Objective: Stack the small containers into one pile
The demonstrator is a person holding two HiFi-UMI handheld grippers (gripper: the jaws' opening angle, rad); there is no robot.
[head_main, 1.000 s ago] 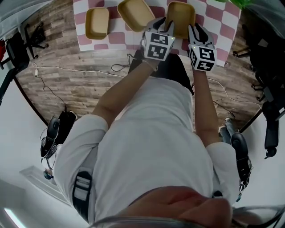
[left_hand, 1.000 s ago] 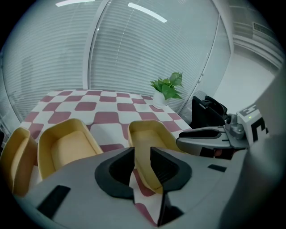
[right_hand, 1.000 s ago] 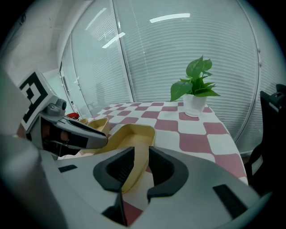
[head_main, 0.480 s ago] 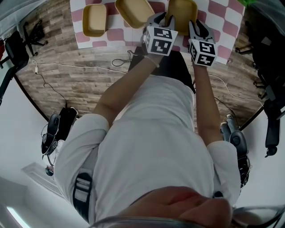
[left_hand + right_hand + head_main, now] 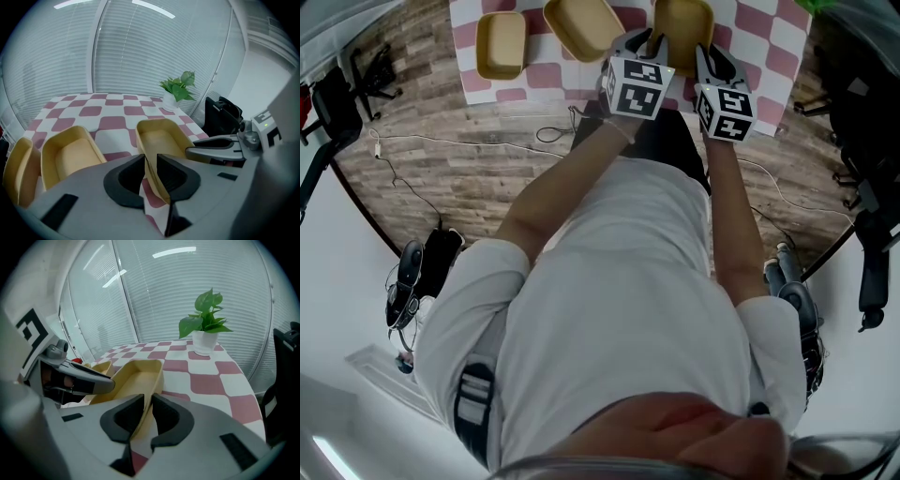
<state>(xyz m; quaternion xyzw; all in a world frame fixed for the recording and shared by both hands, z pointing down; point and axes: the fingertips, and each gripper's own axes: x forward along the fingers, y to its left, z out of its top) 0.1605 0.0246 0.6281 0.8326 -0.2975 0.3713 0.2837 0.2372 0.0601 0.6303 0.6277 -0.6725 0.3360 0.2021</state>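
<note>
Nothing's stacked yet tbh. The right-hand container (image 5: pixel 682 23) sits by the table's (image 5: pixel 764 61) near edge, with the left gripper (image 5: pixel 150 163) pinching its left wall and the right gripper (image 5: pixel 148 405) pinching its right wall. The middle container (image 5: pixel 581 23) and left container (image 5: pixel 502 42) are still to be piled.

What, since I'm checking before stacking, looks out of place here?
Only the middle container sits askew beside the left container; nothing spilled or damaged. Left gripper and right gripper clamp the right container.
</note>
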